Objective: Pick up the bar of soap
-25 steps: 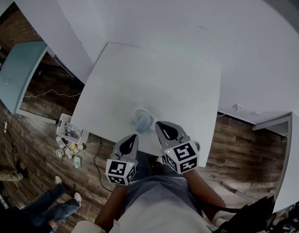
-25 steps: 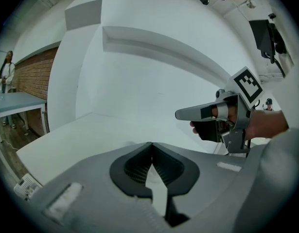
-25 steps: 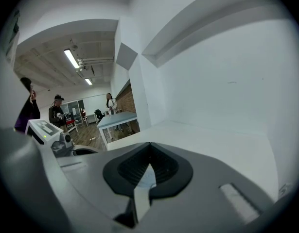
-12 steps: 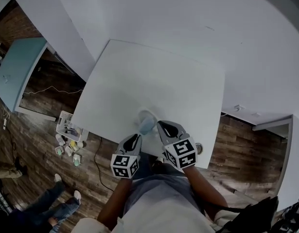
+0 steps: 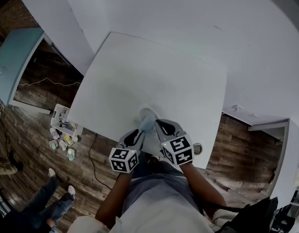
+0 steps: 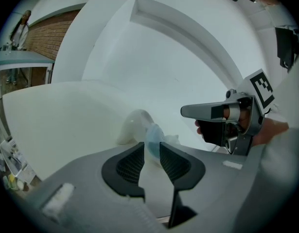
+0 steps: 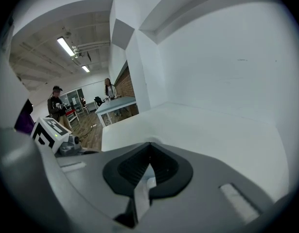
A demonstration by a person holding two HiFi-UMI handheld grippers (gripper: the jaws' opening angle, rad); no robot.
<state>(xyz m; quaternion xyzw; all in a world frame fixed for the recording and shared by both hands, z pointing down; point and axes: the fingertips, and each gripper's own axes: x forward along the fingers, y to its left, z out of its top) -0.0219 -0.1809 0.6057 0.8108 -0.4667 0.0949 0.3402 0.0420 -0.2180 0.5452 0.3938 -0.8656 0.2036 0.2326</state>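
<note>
- Head view: both tongs are hanging over the near edge of the white counter point(image 5: 154, 76). The pale blue bar of soap point(image 5: 147, 124) is lying just past their tips.
- Left gripper view: the left tongs point(image 6: 150, 149) have just been opening. The soap point(image 6: 152, 136) is showing in the gap at their tips, not yet pinched. The approach seems to be under way; next they need to ease forward and close.
- Right gripper view: the right tongs point(image 7: 149, 149) are sitting closed and empty.

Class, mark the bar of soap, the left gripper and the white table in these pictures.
bar of soap point(image 6: 152, 136): left gripper view, on its pale blue face.
left gripper point(image 5: 138, 133): head view, midway between its fingertips.
white table point(image 5: 139, 72): head view, on the bare top.
</note>
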